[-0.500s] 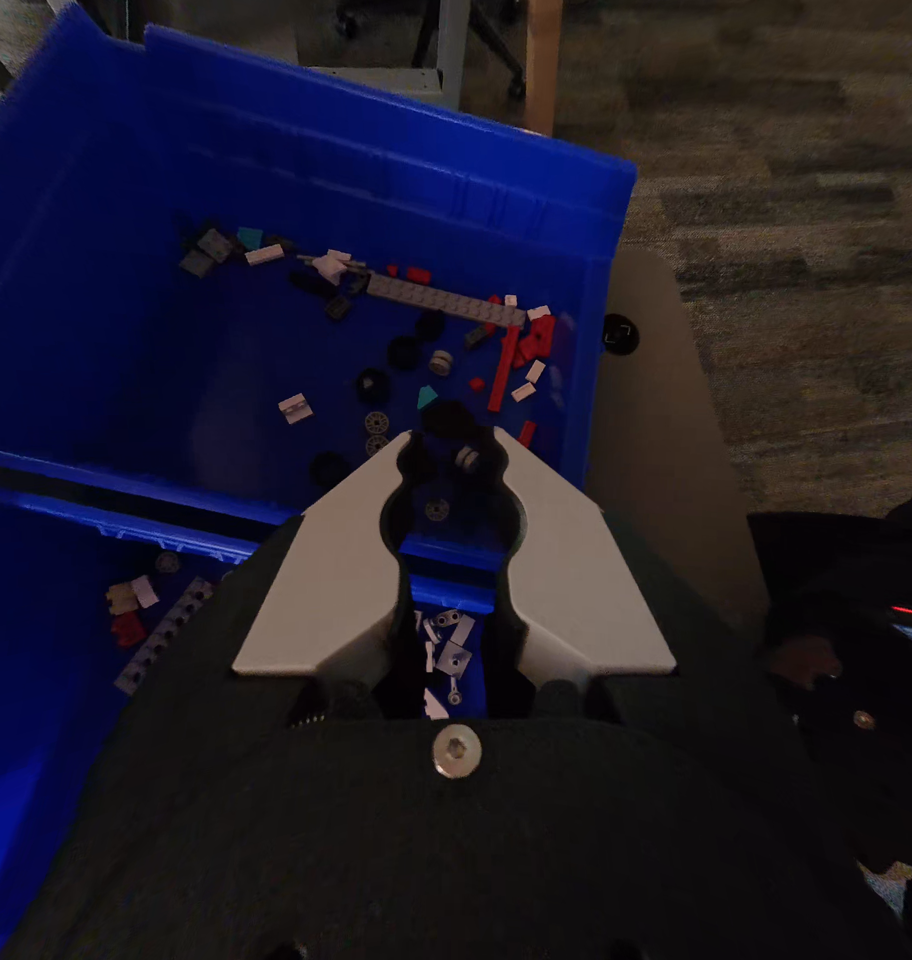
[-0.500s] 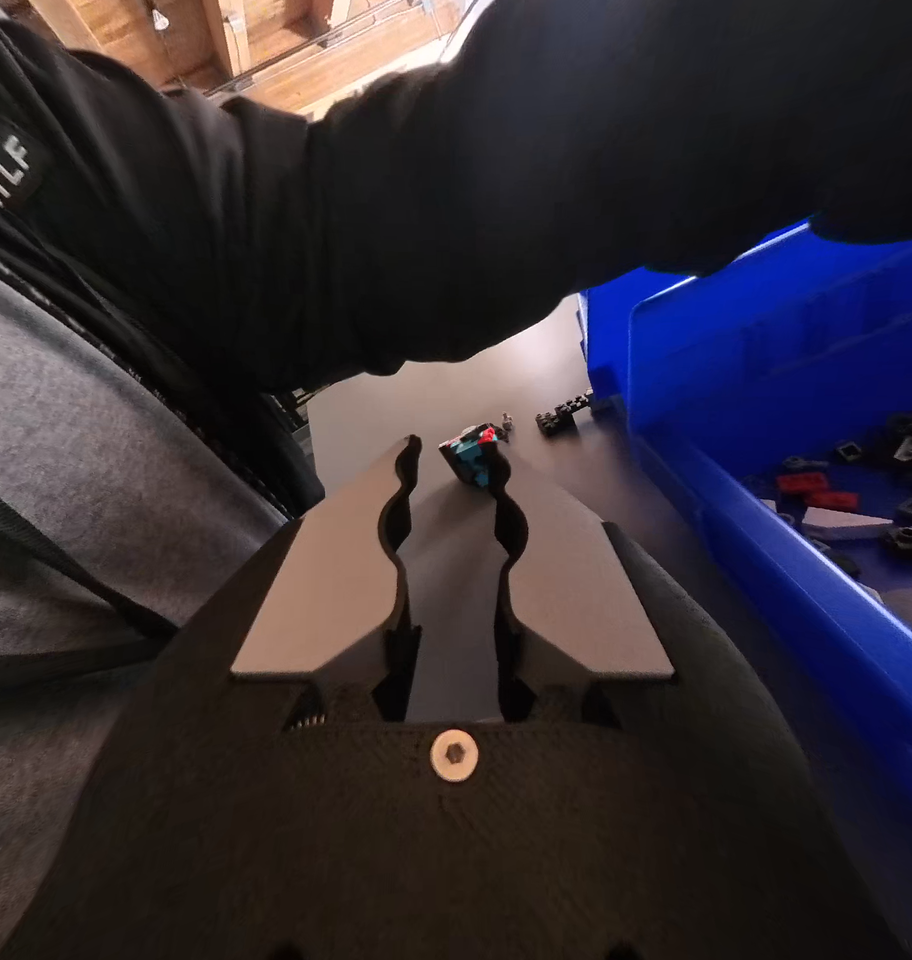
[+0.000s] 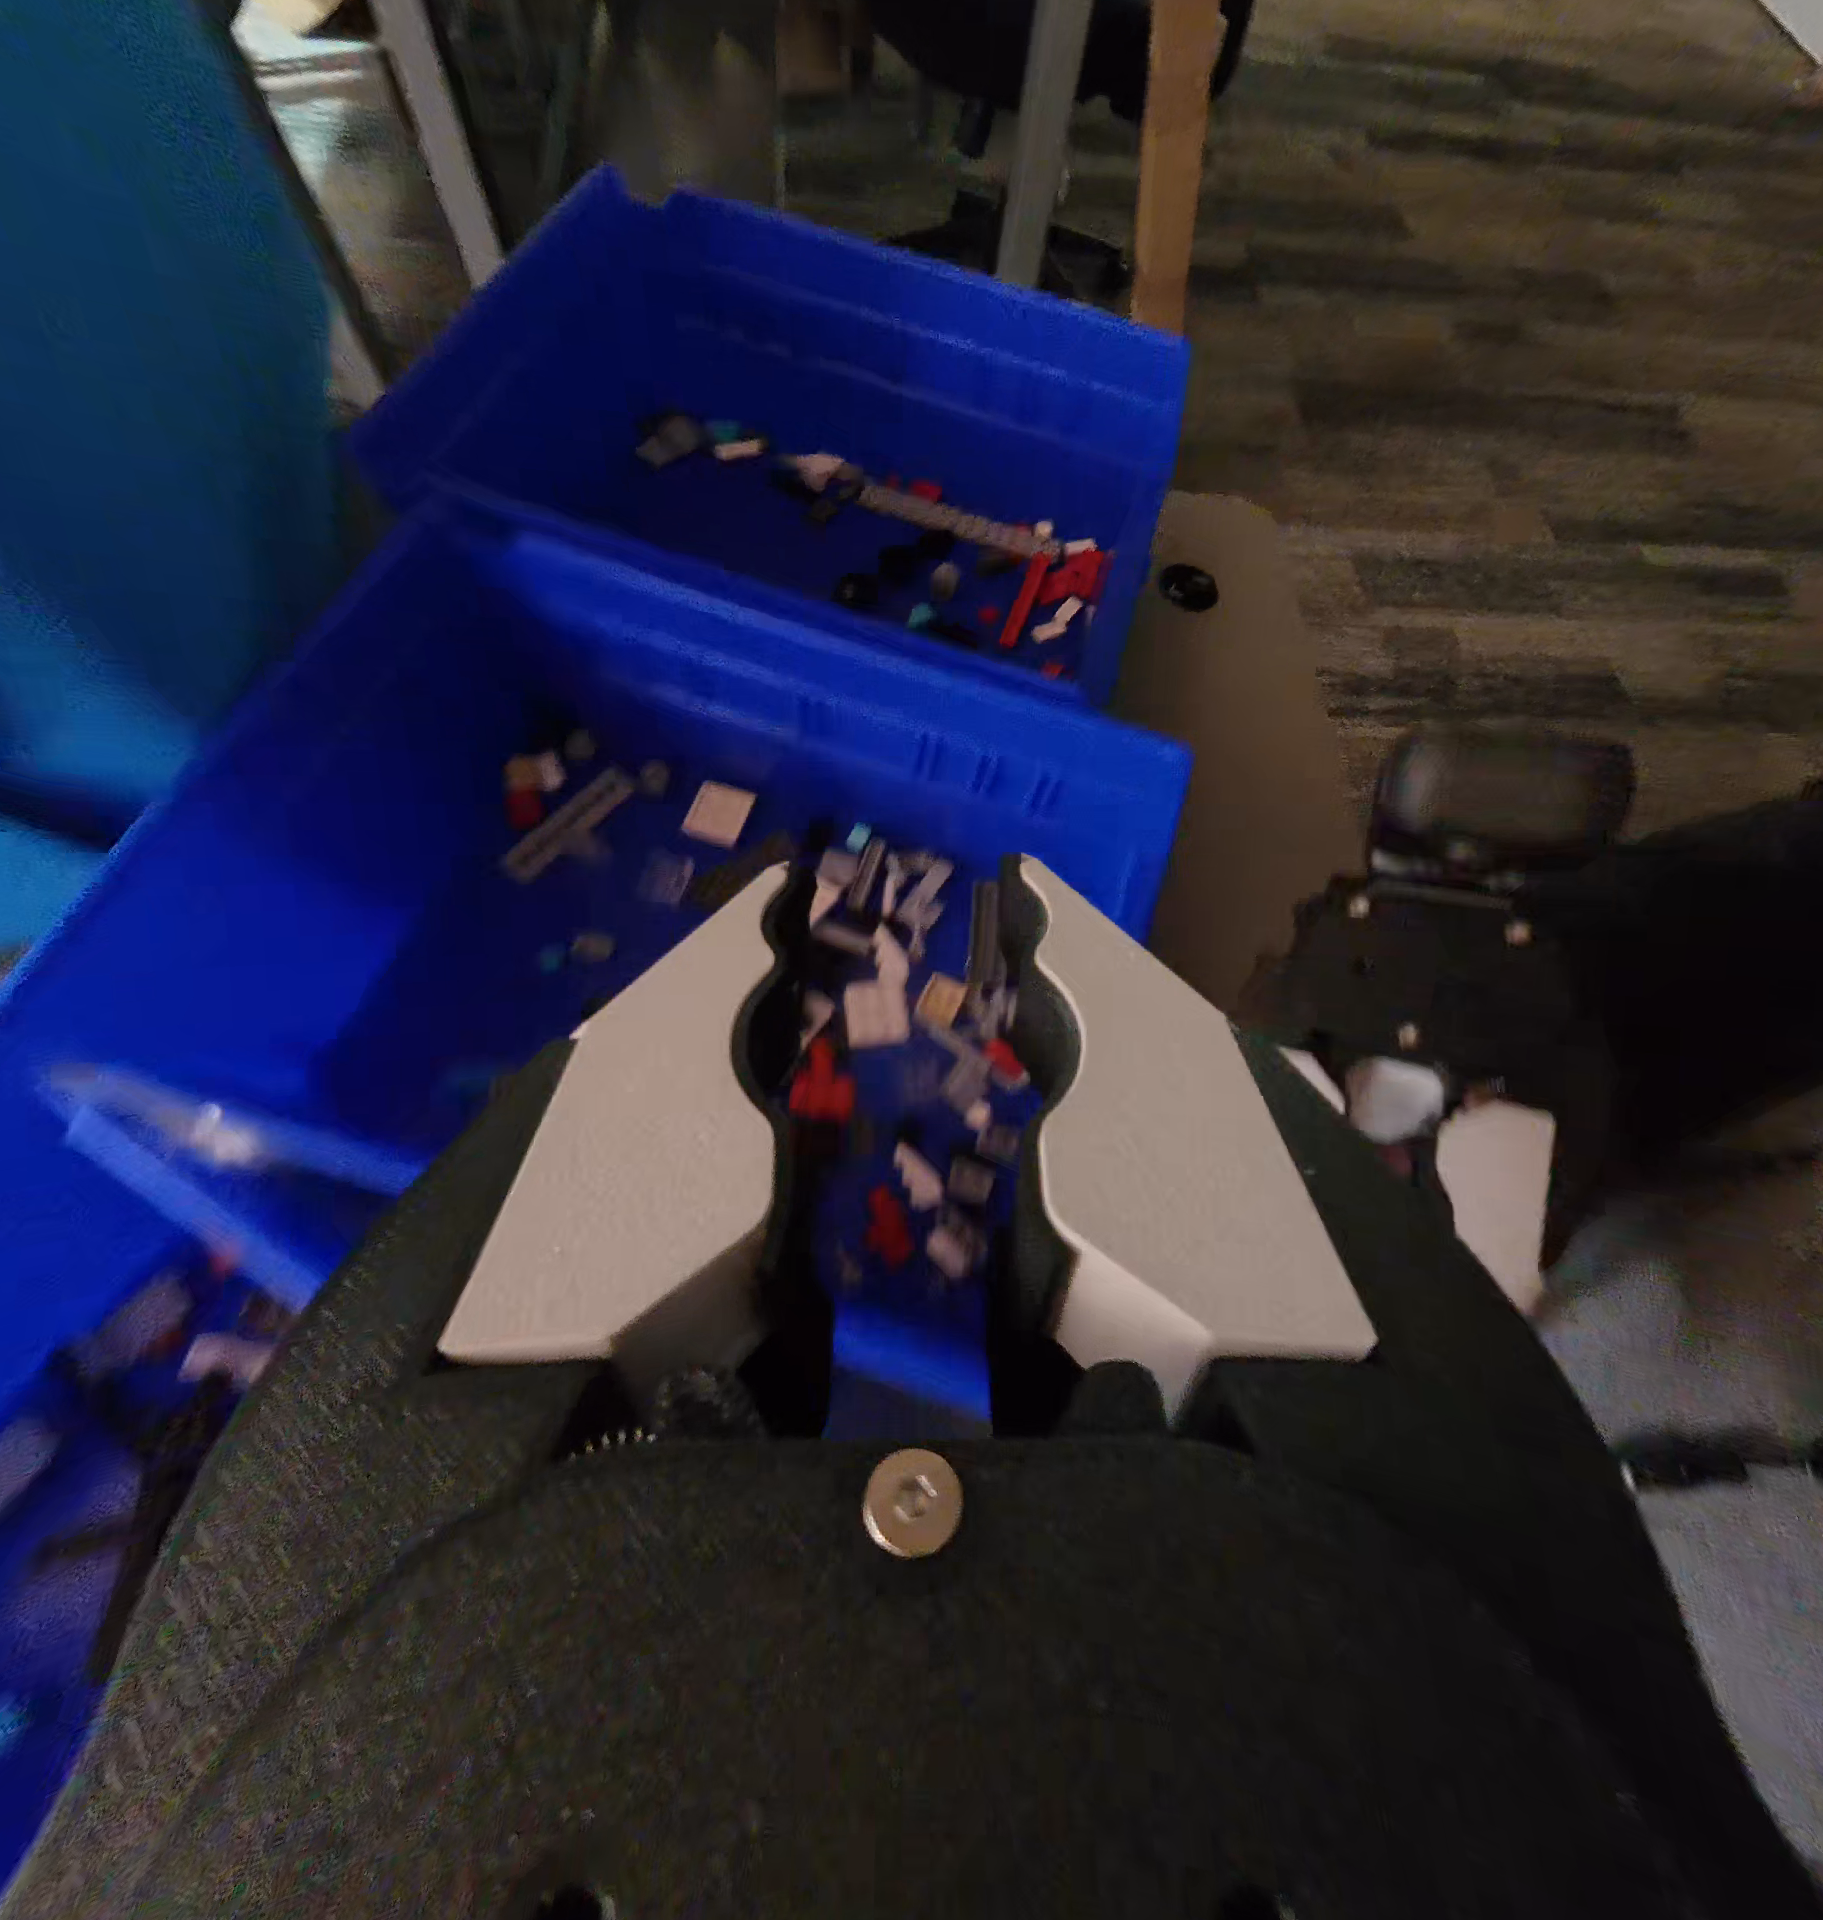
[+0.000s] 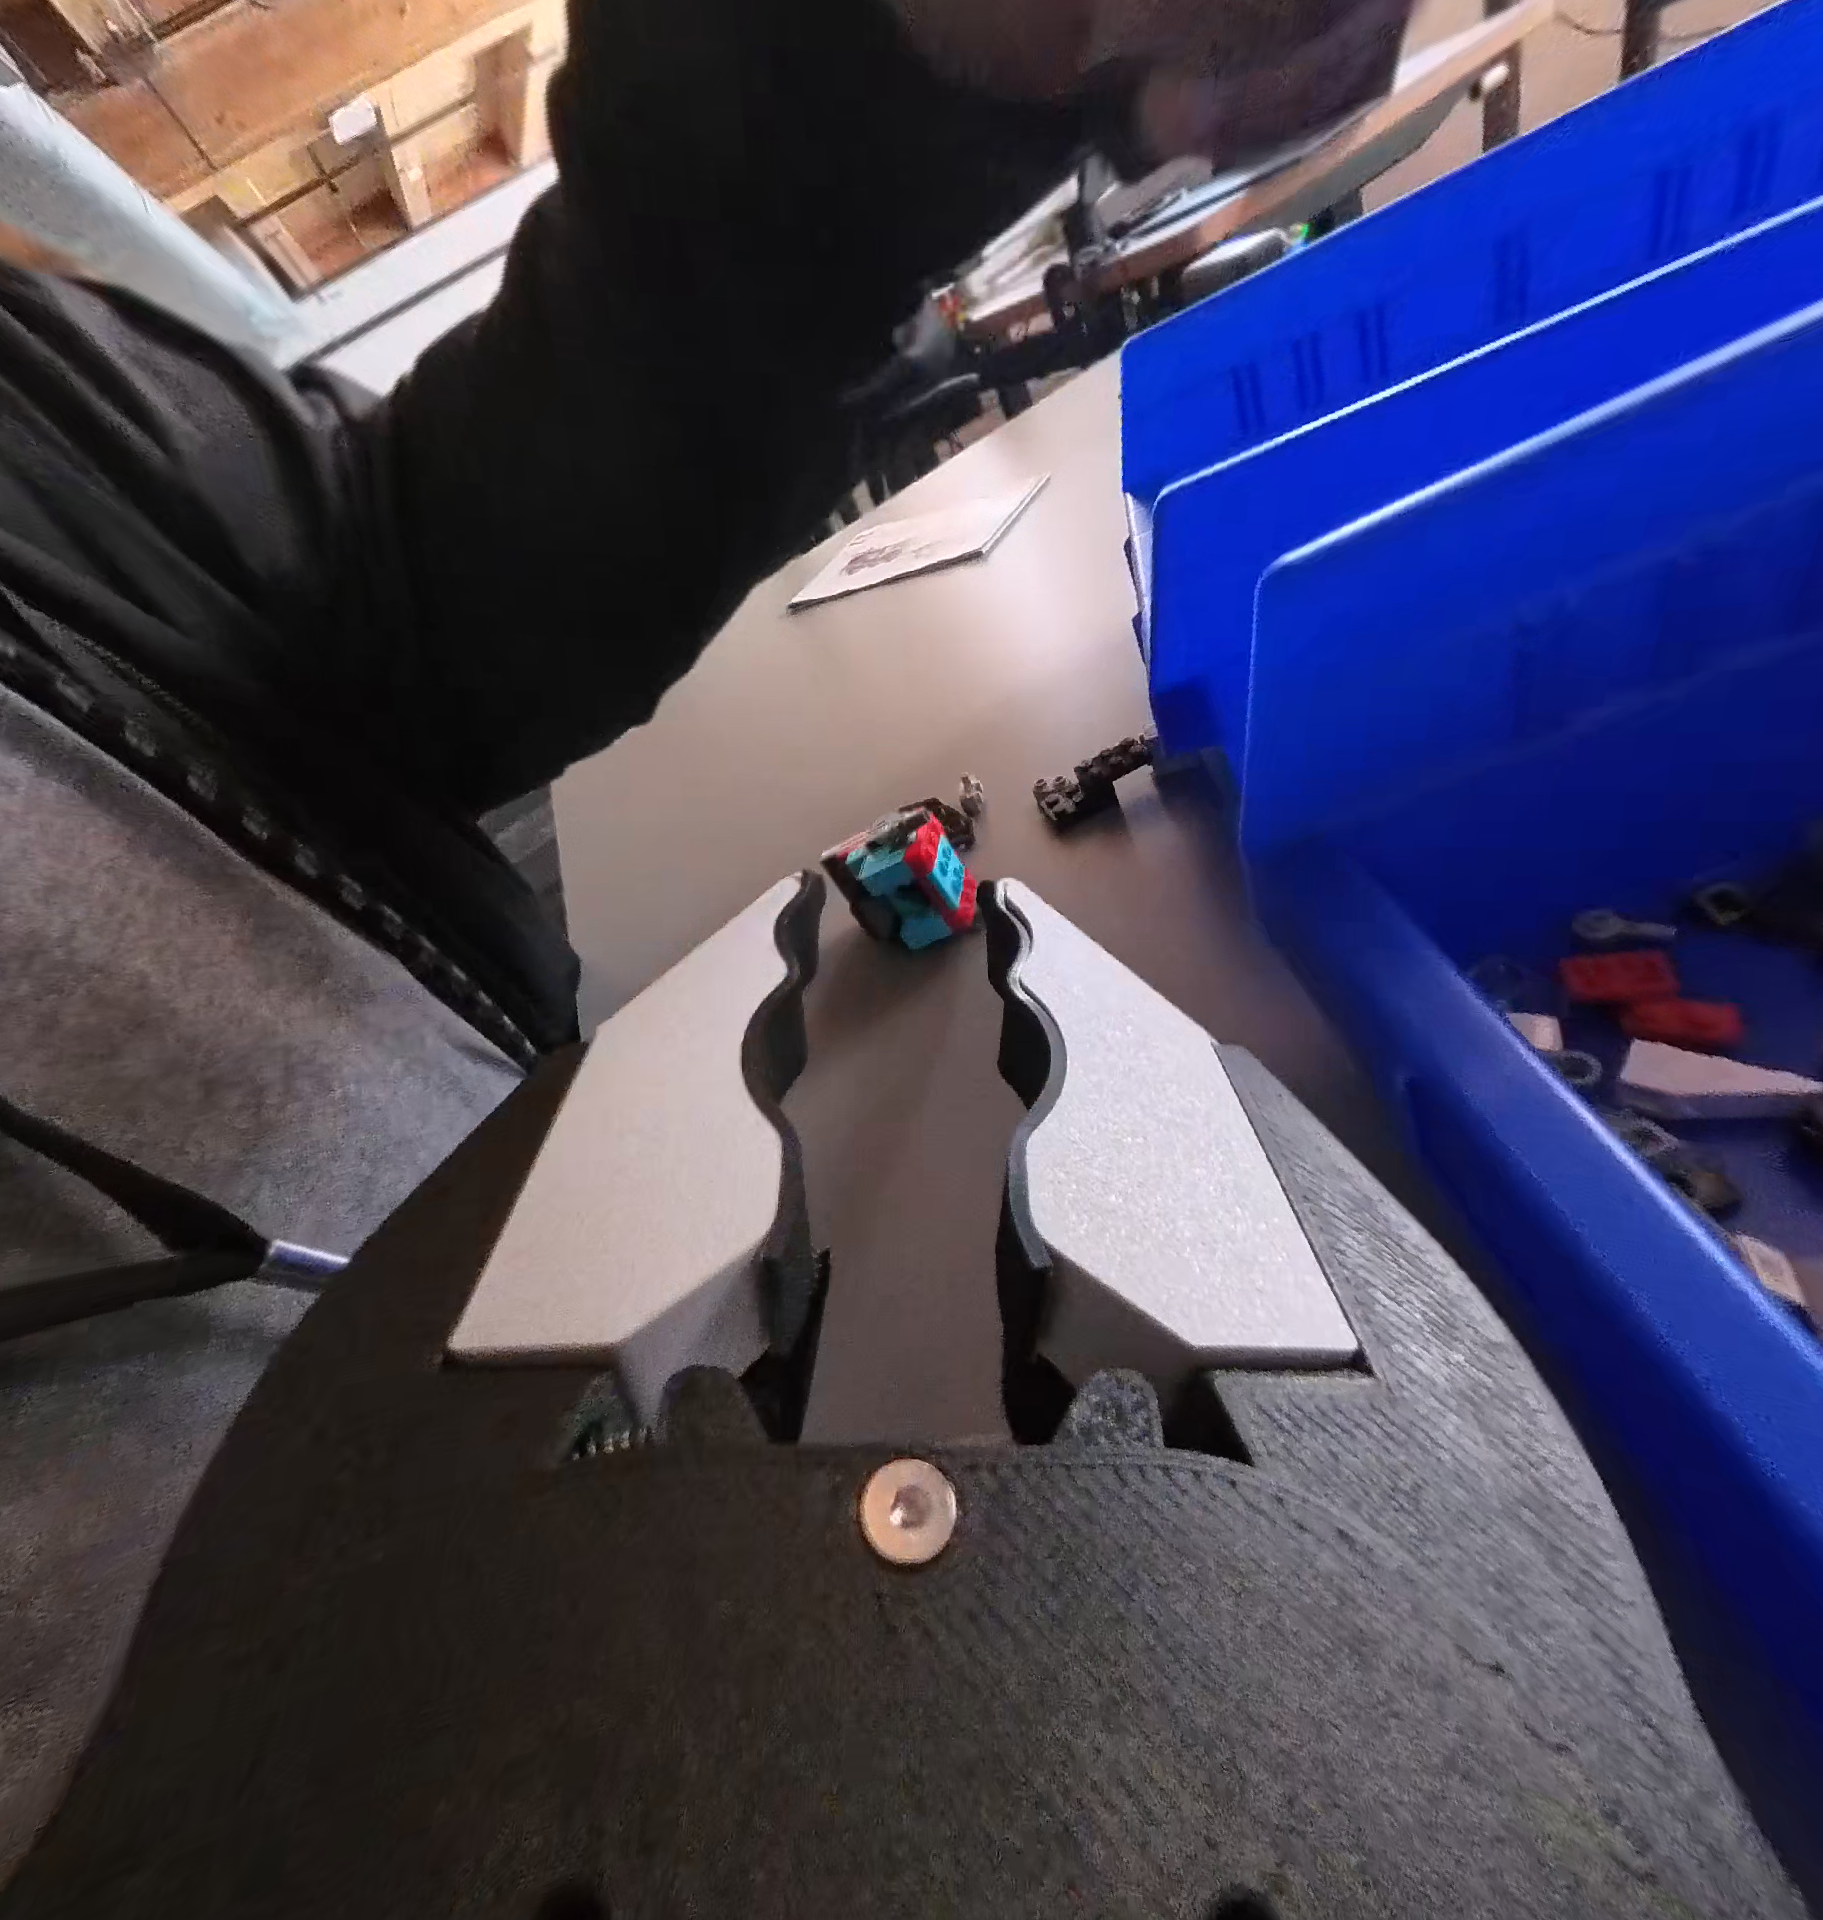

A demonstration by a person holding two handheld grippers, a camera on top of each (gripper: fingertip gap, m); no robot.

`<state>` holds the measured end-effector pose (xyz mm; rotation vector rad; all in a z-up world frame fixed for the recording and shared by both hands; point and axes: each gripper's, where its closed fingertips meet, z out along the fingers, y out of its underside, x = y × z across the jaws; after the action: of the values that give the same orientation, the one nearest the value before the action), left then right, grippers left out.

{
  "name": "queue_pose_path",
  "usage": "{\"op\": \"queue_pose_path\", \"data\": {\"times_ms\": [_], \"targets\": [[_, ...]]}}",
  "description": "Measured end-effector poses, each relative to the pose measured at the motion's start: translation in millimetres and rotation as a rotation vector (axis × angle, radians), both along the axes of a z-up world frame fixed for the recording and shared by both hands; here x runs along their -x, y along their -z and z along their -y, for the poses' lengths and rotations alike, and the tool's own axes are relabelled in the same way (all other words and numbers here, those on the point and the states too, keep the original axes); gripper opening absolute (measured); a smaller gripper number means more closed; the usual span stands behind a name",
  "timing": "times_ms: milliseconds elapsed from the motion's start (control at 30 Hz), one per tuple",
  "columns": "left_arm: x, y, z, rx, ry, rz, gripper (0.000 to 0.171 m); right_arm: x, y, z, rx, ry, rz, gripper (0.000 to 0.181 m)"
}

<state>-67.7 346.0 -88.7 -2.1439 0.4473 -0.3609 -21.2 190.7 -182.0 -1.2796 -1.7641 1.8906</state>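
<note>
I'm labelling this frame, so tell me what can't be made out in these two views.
- Left wrist view: loose bricks in the middle blue bin are smeared by motion blur; shapes unclear.
- Left wrist view: nearest bin is cut off by the left edge.
- Right wrist view: small brick assembly shows one side only.

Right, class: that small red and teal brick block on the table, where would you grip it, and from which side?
Grip the brick block across its flat left and right faces, coming in level along the table from the near side. It sits tilted, so squeeze low. The open right tool already frames it.
</note>
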Motion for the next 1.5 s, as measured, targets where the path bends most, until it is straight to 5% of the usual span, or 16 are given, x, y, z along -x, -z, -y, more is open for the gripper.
{"op": "queue_pose_path", "data": {"times_ms": [233,467,1000,1267,1500], "targets": [[96.9,3.0,113.9,-0.132,-0.221,0.117,0.041,28.8,7.6,28.2,-0.1,-0.043,0.007,0.036],[129.7,34.9,166.6,-0.234,-0.301,0.221,0.04,66.1,27.9,39.3,-0.311,0.061,0.057,0.037],[148.3,75.1,186.9,-0.261,-0.325,0.219,0.039,132.2,29.6,27.7,-0.374,0.469,0.101,0.042],[161.1,73.8,189.3,-0.306,-0.37,0.243,0.039,149.9,29.7,43.3,-0.342,0.374,0.115,0.041],[158.6,70.7,191.6,-0.356,-0.362,0.276,0.038,93.8,16.1,63.8,-0.293,0.073,0.024,0.041]]}}
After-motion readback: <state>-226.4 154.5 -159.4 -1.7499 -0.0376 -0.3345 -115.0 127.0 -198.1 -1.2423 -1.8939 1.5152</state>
